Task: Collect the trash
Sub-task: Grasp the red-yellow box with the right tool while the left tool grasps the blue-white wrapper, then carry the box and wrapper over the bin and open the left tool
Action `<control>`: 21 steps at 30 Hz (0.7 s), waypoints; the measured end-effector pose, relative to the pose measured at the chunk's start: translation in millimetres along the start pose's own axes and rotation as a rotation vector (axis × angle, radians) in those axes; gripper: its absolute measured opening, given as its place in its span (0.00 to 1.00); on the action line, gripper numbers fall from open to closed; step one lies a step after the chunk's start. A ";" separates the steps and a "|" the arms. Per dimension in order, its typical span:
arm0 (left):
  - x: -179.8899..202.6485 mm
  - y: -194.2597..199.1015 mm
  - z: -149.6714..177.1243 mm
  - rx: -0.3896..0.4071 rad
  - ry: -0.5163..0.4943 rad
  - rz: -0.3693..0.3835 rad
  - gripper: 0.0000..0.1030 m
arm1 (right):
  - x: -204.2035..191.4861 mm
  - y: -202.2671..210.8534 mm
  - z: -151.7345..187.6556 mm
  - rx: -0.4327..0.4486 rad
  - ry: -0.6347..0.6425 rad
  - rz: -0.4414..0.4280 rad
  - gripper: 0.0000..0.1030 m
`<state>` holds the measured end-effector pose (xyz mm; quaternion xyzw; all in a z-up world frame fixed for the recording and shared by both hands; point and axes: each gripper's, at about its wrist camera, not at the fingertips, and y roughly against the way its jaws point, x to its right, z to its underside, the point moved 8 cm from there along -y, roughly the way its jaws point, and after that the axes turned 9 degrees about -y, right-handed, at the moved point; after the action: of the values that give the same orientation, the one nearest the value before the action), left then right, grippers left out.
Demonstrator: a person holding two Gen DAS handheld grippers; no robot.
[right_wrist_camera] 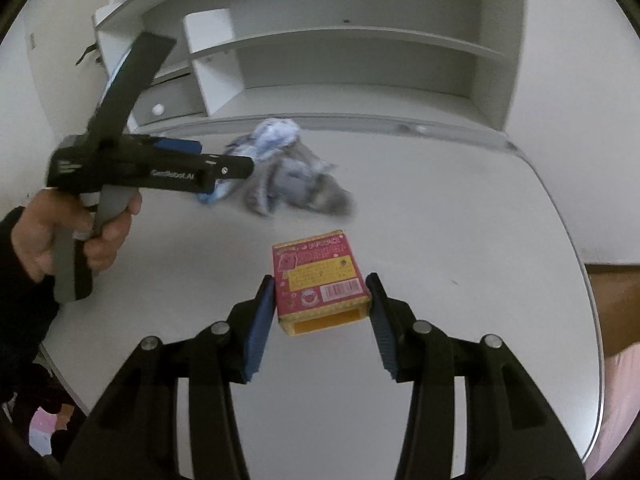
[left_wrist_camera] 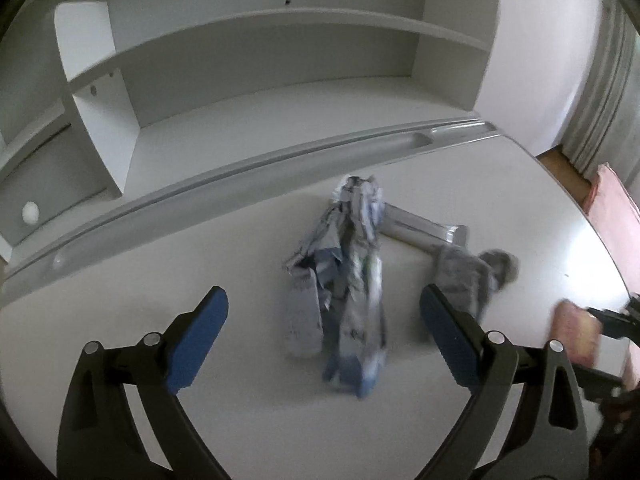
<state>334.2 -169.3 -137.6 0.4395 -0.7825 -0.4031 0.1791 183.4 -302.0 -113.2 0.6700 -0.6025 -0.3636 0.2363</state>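
Observation:
A pile of crumpled blue-white wrappers [left_wrist_camera: 352,280] lies on the white desk [left_wrist_camera: 160,264], with a silver foil wrapper [left_wrist_camera: 424,230] and a grey crumpled piece [left_wrist_camera: 472,272] to its right. My left gripper [left_wrist_camera: 324,312] is open, its fingers either side of the near end of the pile. In the right wrist view the pile [right_wrist_camera: 288,172] lies farther back. A pink and yellow small box [right_wrist_camera: 320,280] sits between the fingers of my right gripper [right_wrist_camera: 322,300]. The jaws are open, close to the box's sides. The left gripper [right_wrist_camera: 216,168] shows at the left, hand-held.
A white shelf unit [left_wrist_camera: 280,60] stands behind the desk, with a grooved ledge [left_wrist_camera: 280,160] along the desk's back. The desk's curved right edge [right_wrist_camera: 576,264] drops off toward a wooden floor and something pink [left_wrist_camera: 612,204]. A curtain [left_wrist_camera: 604,92] hangs at right.

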 end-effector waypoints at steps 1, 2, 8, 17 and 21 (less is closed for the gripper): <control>-2.2 -2.6 0.1 -0.003 0.009 0.002 0.80 | 5.5 2.8 1.8 0.002 -0.012 0.003 0.44; -3.2 -3.7 1.2 -0.006 0.016 0.006 0.61 | 9.3 5.1 3.1 0.005 -0.020 0.007 0.44; -3.4 8.8 6.6 -0.020 0.022 0.044 0.33 | 32.5 26.4 9.5 0.039 -0.068 0.042 0.44; 62.1 74.5 -31.0 0.144 -0.055 0.053 0.33 | 130.0 92.5 27.8 0.150 -0.266 0.189 0.44; 167.9 92.1 -42.8 0.199 -0.214 0.191 0.33 | 196.1 135.2 61.9 0.193 -0.402 0.298 0.44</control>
<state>219.0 -302.6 -51.3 0.3330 -0.8715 -0.3492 0.0878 51.5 -508.5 -89.5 0.5075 -0.7613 -0.3916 0.0978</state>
